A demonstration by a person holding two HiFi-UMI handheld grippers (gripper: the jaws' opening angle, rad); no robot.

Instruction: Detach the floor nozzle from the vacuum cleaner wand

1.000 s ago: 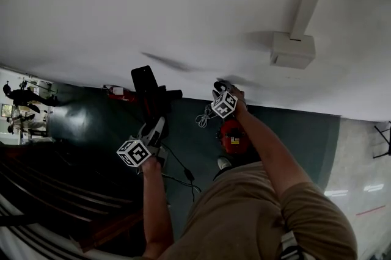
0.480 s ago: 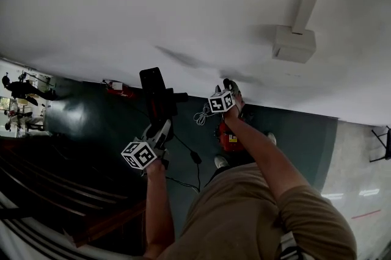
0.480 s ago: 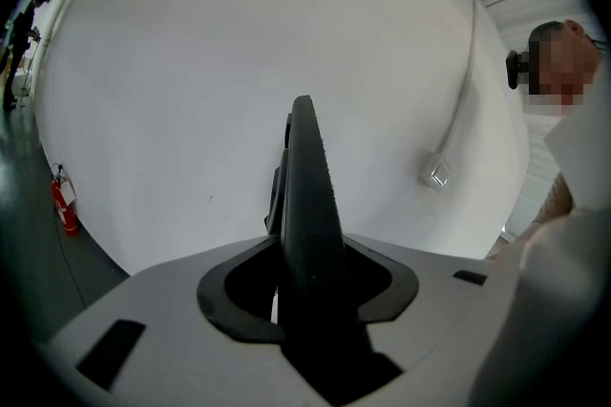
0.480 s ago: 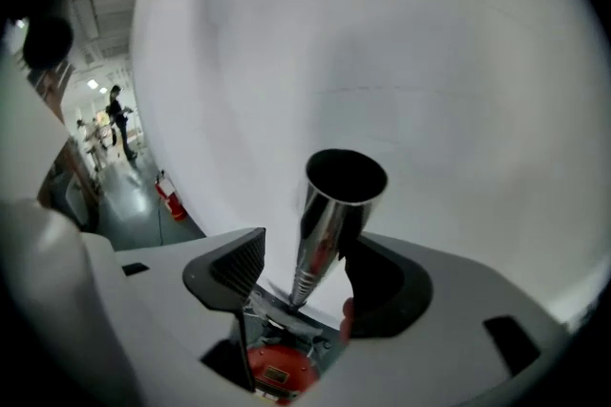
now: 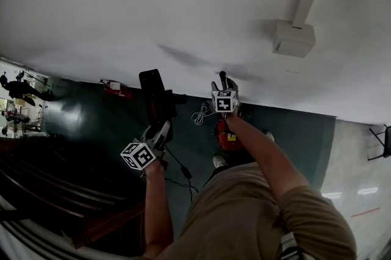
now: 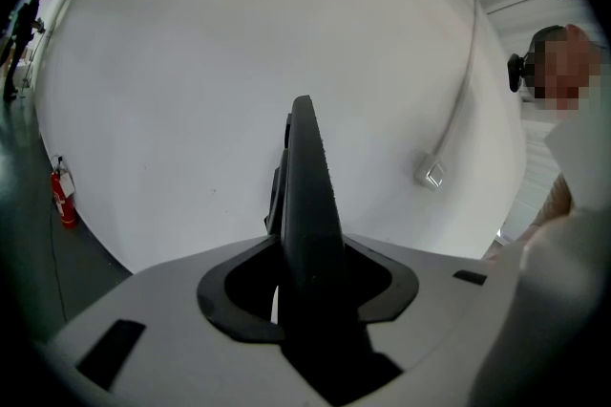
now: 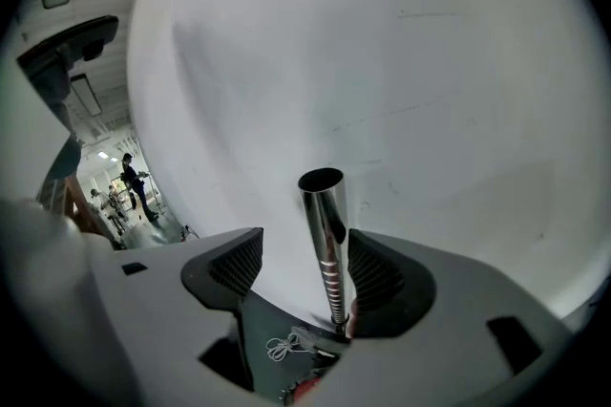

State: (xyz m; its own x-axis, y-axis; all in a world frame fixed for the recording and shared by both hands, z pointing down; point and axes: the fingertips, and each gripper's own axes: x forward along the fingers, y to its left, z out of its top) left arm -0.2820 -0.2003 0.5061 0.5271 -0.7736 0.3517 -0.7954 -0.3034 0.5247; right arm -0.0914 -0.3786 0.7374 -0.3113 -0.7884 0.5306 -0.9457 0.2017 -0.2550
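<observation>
The black floor nozzle [image 5: 153, 91] is held up in front of the white wall, apart from the wand. My left gripper [image 5: 160, 130] is shut on it. In the left gripper view the nozzle [image 6: 305, 195] shows edge-on, clamped between the jaws of the left gripper [image 6: 307, 286]. The chrome wand [image 7: 325, 243] stands upright with its open end bare. It sits between the jaws of my right gripper [image 7: 305, 267], which have just been opening, and it leans close to the right-hand pad. In the head view the right gripper [image 5: 223, 85] is above the red vacuum cleaner body [image 5: 227, 137].
A white coiled cord [image 5: 200, 115] and a black cable [image 5: 183, 173] lie on the dark green floor. A red fire extinguisher [image 5: 113, 88] stands at the wall's foot. A white box [image 5: 293, 39] with a conduit is fixed to the wall. Dark slatted boards [image 5: 55, 191] fill the lower left.
The right gripper has rolled, so its marker cube now faces the camera, and it has risen slightly. Its jaws have opened round the wand. The left gripper has shifted a little with the nozzle.
</observation>
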